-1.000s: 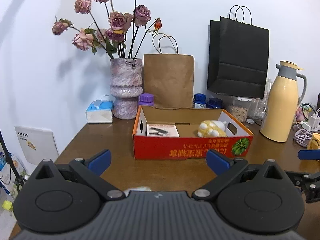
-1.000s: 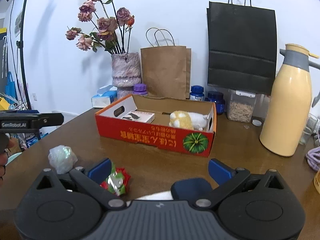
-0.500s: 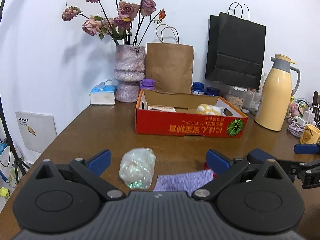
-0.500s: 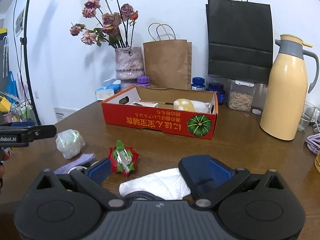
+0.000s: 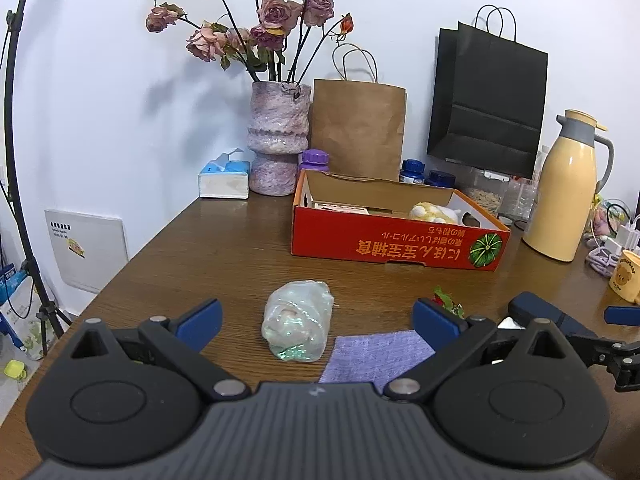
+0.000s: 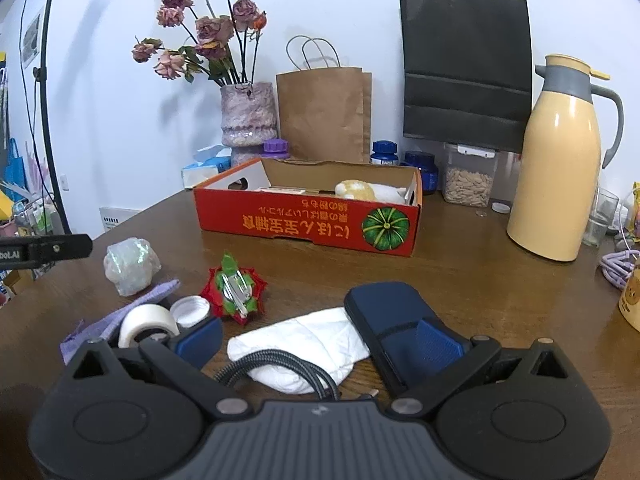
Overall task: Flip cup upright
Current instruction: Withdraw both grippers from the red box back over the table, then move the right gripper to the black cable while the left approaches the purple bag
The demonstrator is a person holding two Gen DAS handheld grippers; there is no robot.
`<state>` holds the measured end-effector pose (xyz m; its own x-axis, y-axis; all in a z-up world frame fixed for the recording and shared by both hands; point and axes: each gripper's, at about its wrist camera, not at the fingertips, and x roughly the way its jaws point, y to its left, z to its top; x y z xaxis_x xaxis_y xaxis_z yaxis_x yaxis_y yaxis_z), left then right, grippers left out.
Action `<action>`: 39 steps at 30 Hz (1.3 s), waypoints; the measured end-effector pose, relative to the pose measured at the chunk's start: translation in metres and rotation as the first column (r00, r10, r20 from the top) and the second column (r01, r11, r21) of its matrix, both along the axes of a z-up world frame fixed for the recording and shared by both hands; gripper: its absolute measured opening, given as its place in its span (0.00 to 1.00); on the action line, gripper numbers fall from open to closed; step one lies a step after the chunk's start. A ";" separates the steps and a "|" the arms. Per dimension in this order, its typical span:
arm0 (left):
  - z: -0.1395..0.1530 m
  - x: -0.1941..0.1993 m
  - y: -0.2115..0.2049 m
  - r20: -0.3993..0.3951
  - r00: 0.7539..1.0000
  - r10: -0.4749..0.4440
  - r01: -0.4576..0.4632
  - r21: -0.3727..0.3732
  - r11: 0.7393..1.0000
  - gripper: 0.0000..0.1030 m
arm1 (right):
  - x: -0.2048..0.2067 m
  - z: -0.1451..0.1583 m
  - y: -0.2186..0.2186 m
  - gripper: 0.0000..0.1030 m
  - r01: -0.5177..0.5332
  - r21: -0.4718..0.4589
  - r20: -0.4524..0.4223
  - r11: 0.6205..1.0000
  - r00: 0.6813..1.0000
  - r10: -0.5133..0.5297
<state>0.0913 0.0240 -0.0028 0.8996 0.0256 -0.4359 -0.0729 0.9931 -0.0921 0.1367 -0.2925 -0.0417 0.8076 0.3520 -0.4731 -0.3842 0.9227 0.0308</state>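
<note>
Since the iridescent cup (image 5: 298, 324) seemed to lie tipped over toward the worktop's (image 5: 224, 256) front-left corner, I held the left tool (image 5: 318, 320) wide open just short of it, ready to straddle it. My right tool (image 6: 318, 338) hung open and empty over the white cloth (image 6: 304, 344), out of the way.

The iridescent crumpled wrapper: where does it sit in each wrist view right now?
Left wrist: iridescent wrapper low centre, between the left gripper fingers, beside the purple cloth.
Right wrist: wrapper at far left, behind the cloth.
Shared landmark: the red box.
</note>
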 end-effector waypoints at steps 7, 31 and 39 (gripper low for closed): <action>-0.004 0.000 -0.001 -0.033 0.999 -0.019 0.020 0.013 1.000 1.00 | 0.004 -0.008 0.003 1.00 -0.015 -0.016 -0.020 1.000 1.000 0.014; -0.015 0.003 0.001 -0.114 0.993 -0.037 0.036 -0.008 0.999 1.00 | 0.018 -0.051 0.026 1.00 -0.168 -0.080 -0.163 0.983 0.975 0.153; -0.016 0.001 0.000 -0.119 0.992 -0.037 0.036 -0.007 0.999 1.00 | 0.013 -0.047 0.023 0.87 -0.147 -0.068 -0.123 0.987 0.983 0.138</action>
<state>0.0920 0.0243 -0.0184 0.8419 -0.0085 -0.5396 -0.0476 0.9948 -0.0900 0.1499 -0.2694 -0.0888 0.6889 0.4187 -0.5918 -0.5098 0.8602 0.0151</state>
